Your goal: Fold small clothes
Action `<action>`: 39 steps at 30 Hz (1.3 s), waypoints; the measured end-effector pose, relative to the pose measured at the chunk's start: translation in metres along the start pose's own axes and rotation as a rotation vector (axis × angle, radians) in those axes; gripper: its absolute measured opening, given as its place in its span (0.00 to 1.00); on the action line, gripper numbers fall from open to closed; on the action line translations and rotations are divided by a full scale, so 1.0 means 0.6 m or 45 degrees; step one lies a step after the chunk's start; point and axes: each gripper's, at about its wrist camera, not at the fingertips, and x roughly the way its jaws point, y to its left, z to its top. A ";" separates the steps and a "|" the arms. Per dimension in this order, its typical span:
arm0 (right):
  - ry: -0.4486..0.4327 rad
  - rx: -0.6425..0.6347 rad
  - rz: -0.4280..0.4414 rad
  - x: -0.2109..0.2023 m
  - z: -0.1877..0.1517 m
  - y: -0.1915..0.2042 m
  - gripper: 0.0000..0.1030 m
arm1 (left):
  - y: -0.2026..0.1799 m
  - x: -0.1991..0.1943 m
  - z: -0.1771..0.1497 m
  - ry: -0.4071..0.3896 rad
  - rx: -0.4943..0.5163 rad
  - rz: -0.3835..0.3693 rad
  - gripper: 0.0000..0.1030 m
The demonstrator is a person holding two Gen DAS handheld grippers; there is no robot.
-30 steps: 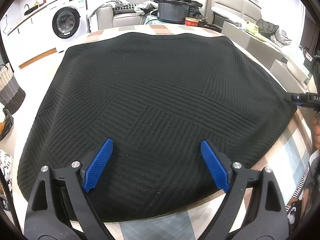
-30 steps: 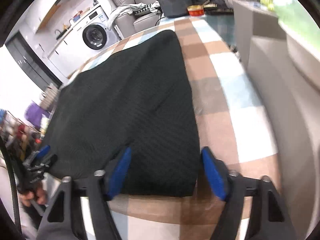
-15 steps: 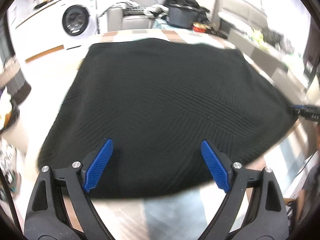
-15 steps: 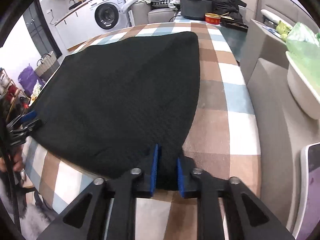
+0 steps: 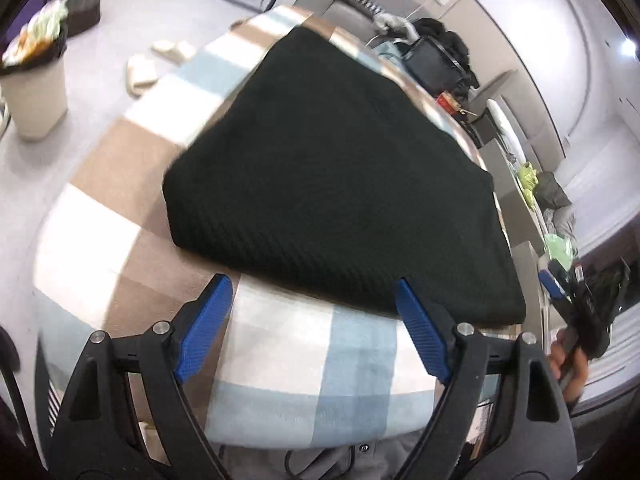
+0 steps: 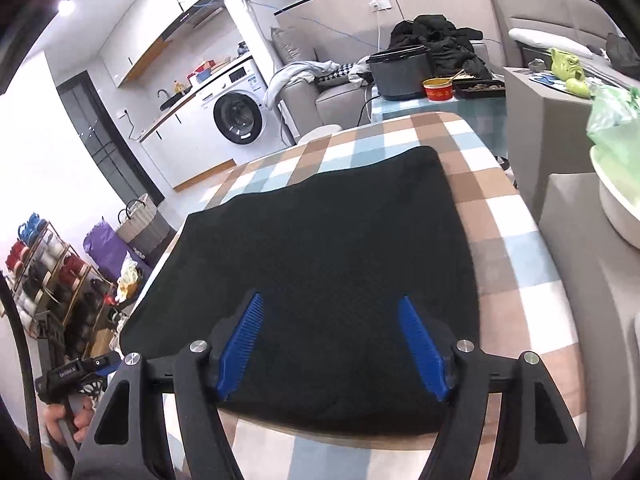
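The black knit cloth (image 6: 320,264) lies flat across the checked table (image 6: 516,240), near its front edge, for folding, with the left gripper (image 5: 312,320) narrowing slightly and the right gripper (image 6: 332,340) reopening, both wide and empty above it.

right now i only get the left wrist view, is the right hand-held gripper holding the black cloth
Observer: No. The right wrist view shows the right hand-held gripper open. Its jaws have just been opening, above the near edge of the black cloth, and neither pad presses it.
Operator: whats on the floor far off to the left
Observer: A loaded metal rack, which is outside your frame.
Operator: and straight ahead by the wall
Observer: A white washing machine under a counter. Your frame cuts most of it off.
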 end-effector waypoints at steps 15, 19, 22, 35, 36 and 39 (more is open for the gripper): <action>0.058 -0.035 0.022 0.041 -0.023 0.026 0.70 | 0.028 0.063 0.033 -0.364 -0.294 0.128 0.12; 0.075 -0.048 0.005 0.049 -0.027 0.027 0.70 | 0.011 0.057 0.043 -0.429 -0.223 0.124 0.08; 0.081 -0.045 -0.004 0.049 -0.029 0.026 0.70 | -0.031 0.036 0.047 -0.512 -0.090 0.132 0.08; 0.018 0.011 -0.052 0.013 -0.019 -0.012 0.70 | -0.389 0.048 0.048 -0.519 0.632 -0.160 0.07; 0.009 0.024 -0.064 0.008 -0.017 -0.019 0.70 | -0.419 0.059 0.037 -0.493 0.688 -0.186 0.07; -0.018 0.072 -0.087 -0.008 -0.013 -0.042 0.70 | -0.507 0.111 -0.022 -0.344 0.868 -0.295 0.07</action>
